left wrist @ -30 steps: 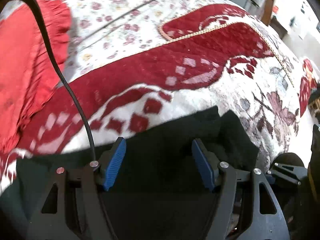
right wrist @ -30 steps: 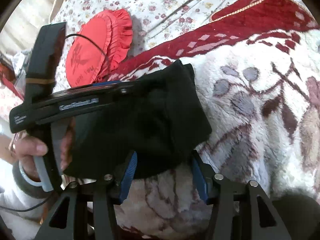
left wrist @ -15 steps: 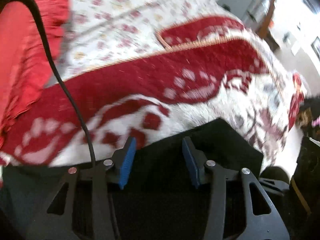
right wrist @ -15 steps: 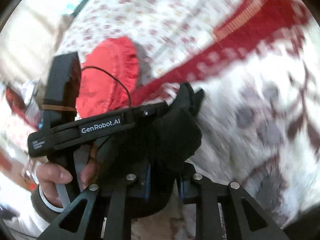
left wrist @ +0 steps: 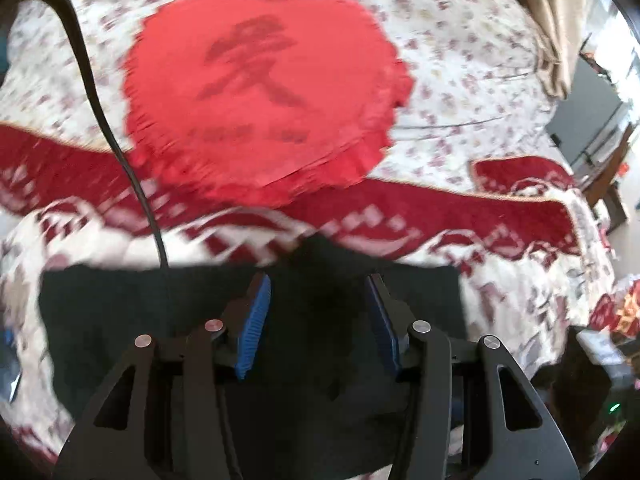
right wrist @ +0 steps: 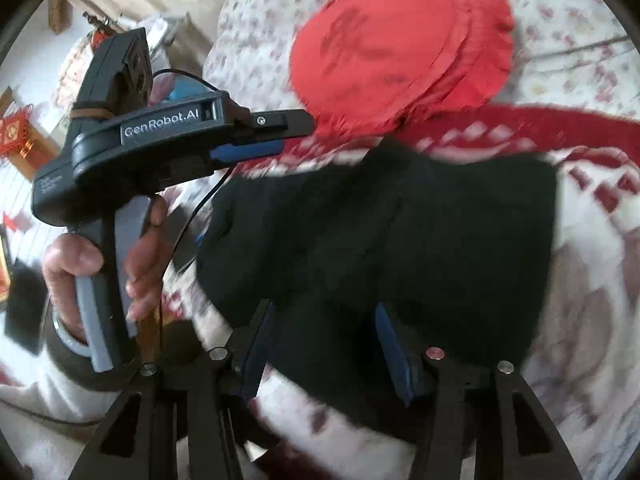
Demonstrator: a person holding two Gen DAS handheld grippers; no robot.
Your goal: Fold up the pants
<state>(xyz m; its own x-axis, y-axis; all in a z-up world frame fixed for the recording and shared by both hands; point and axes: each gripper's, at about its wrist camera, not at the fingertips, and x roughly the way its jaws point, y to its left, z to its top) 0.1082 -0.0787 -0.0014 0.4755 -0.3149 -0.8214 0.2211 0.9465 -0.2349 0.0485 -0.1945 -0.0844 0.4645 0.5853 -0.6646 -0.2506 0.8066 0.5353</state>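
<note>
Patterned bedspread [right wrist: 592, 248] now carries the black pants [right wrist: 400, 232] as a compact fold. Both the left gripper [left wrist: 318, 312] and right gripper [right wrist: 324, 340] have spread their fingers again after pinching half a second ago, so this fold looks released.

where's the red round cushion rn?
In both wrist views the red round cushion lies on the floral bedspread, just beyond the far edge of the black pants, overlapping the blanket's red band.

Red cushion [left wrist: 260, 92] blocks far side (cable [left wrist: 120, 152] crosses left); right open.
</note>
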